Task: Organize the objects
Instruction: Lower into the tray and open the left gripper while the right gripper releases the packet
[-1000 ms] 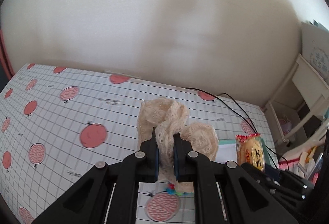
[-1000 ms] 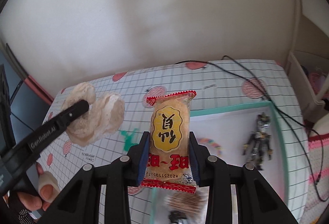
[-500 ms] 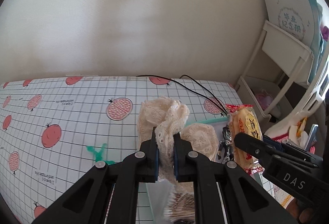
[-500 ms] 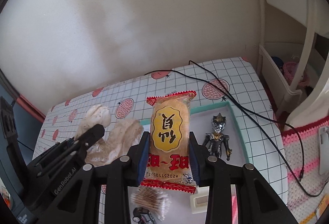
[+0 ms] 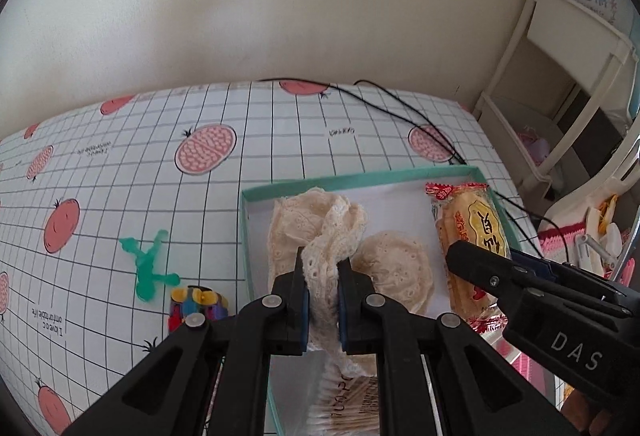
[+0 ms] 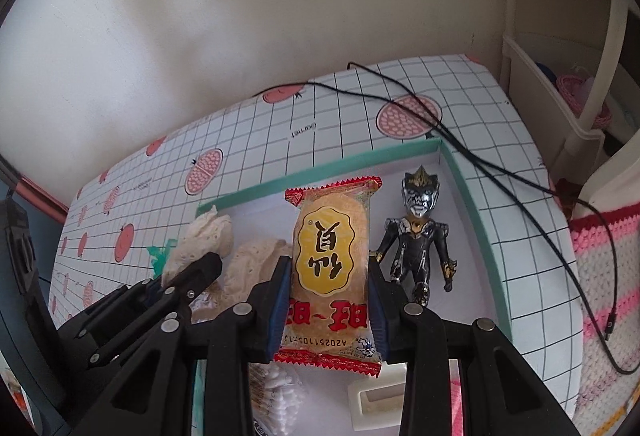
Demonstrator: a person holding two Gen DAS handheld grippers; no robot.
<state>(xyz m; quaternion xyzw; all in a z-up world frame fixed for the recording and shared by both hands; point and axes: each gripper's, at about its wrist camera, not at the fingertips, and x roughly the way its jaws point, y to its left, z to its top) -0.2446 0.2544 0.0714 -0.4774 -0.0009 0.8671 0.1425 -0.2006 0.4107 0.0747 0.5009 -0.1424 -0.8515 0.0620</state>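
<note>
Left tongs (image 5: 322, 272): black two-finger tongs with blue pads, pinching a bunched strip of cream lace fabric (image 5: 332, 236); the lace hangs over the left half of the tray, its two round lobes spread beyond the fingertips.
Right tongs (image 6: 328, 276): black with blue pads, pressed against both long edges of a clear snack packet with a yellow label and red crimped ends (image 6: 330, 260), held upright above the tray.
Tongs relative to each other: side by side over the tray, near but apart; in the left wrist view the right tongs (image 5: 476, 260) enter from the right with the packet (image 5: 470, 236).
Tray: shallow white tray with a teal rim (image 5: 360, 180), lying on the counter; seen again in the right wrist view (image 6: 472, 204).
Inside the tray: a black and silver toy figure with gold trim (image 6: 418, 236) lying just right of the packet; a clear pack of cotton swabs (image 5: 348, 404) at the near end; a small white rectangular block (image 6: 376, 396) near it.
Counter: covered with a white grid-pattern cloth with pink pomegranates (image 5: 160, 172).
Left of the tray: a green translucent plastic figure (image 5: 150, 264) flat on the cloth, a small multicoloured toy (image 5: 196, 306) just beside it.
Cable: a thin black cable (image 6: 480, 160) running across the tray's far right corner.
Beyond the counter: a cream shelf unit (image 5: 560, 84) to the right.
</note>
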